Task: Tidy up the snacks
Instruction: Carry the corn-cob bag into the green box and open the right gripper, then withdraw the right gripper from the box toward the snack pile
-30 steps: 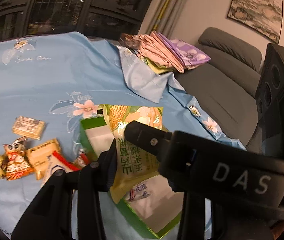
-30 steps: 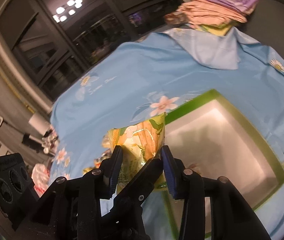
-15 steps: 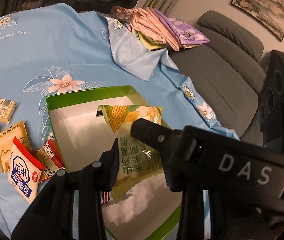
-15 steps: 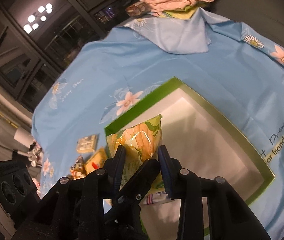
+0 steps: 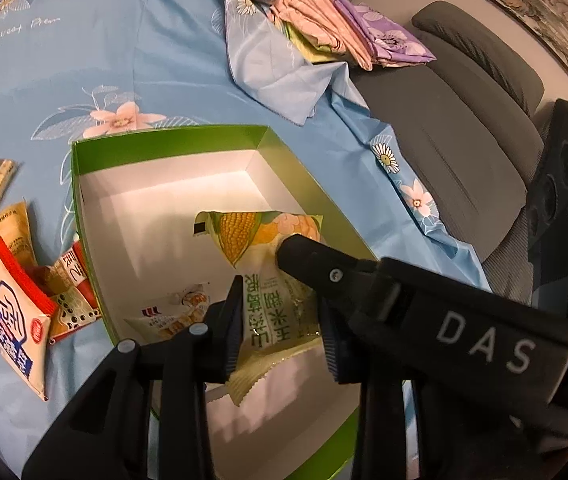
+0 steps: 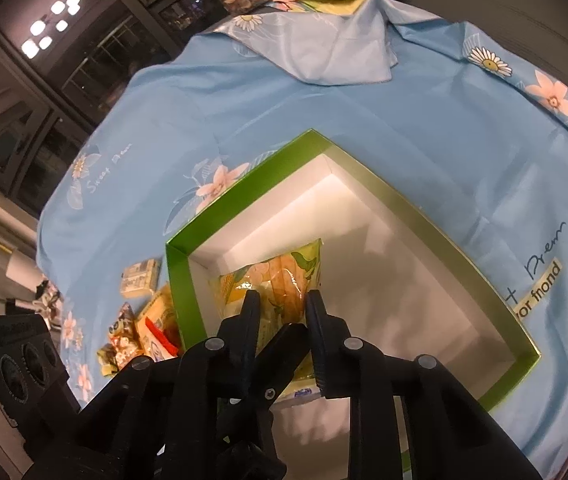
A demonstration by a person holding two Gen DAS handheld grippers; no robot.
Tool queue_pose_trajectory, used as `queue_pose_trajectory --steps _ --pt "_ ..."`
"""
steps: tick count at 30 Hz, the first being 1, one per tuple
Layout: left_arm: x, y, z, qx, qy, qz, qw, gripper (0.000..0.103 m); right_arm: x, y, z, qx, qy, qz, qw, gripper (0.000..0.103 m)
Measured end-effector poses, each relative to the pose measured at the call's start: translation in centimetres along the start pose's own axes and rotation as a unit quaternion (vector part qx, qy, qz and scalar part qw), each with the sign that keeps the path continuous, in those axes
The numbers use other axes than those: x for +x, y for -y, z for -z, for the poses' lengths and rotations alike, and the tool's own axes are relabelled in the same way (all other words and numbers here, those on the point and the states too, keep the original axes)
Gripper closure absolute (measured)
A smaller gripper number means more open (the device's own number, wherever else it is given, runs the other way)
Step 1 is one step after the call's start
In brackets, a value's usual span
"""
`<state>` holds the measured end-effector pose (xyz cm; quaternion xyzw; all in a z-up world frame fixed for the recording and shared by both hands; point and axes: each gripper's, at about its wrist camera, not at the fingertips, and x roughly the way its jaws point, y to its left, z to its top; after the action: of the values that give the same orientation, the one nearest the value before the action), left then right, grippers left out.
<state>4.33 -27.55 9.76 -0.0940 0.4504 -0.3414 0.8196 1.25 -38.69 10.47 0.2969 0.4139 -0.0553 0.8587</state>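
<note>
In the lower centre of the left wrist view, the left tongs [image 5: 280, 320] are being closed on the lower part of the corn snack packet [image 5: 272, 280]; both pads are seen pressing its crumpled film. In the right wrist view, the right tongs [image 6: 282, 312] are being held narrow and clamped on the upper, corn-printed end of the same packet. The packet is thus being carried by both tongs at once, hanging above the white floor of the green box [image 5: 172, 134].

Compared with a second ago, the packet is being lowered from above the box's rim to inside its walls, and both pairs of tongs are being tightened rather than eased. It is judged that placement is under way but release has not begun.

Just beyond the left tongs, a second packet [image 5: 168, 316] is seen lying flat on the box floor near the left wall. The rest of the box floor is being left bare.

At the left edge of the left wrist view, loose snacks [image 5: 16, 320] are still lying outside the box on the blue floral sheet [image 5: 124, 40] covering the surface. It is judged that several items are yet to be boxed.

Farther off, at the upper centre, folded cloths [image 5: 344, 28] are seen stacked, with a grey sofa [image 5: 464, 120] to the right.
</note>
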Motion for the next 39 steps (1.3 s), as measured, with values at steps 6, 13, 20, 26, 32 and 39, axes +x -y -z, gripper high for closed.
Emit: queue_pose_trajectory --steps 6,13,20,26,32,39 --pt "0.5 -0.2 0.2 -0.008 -0.015 0.004 0.9998 0.069 0.5 0.1 -0.1 -0.004 -0.008 0.016 1.0 0.08" --pt "0.4 -0.2 0.5 0.012 -0.015 -0.02 0.9996 0.068 -0.1 0.3 -0.2 0.0 0.007 0.053 0.999 0.081" --pt "-2.1 -0.9 0.1 0.004 0.01 -0.01 0.9999 0.043 -1.3 0.2 -0.3 -0.006 0.034 0.054 0.998 0.081" --pt "-6.3 -3.3 0.6 -0.009 0.041 -0.034 0.9986 0.022 -1.9 -0.7 -0.4 -0.018 0.051 0.058 0.997 0.063" --pt "-11.8 -7.0 1.9 -0.042 0.071 -0.084 0.993 0.011 -2.5 -2.5 0.0 -0.044 0.07 0.039 0.996 0.037" --pt "-17.4 -11.4 4.5 -0.081 0.097 -0.167 0.9778 0.007 -2.8 -4.9 1.0 -0.075 0.071 0.013 0.995 0.029"
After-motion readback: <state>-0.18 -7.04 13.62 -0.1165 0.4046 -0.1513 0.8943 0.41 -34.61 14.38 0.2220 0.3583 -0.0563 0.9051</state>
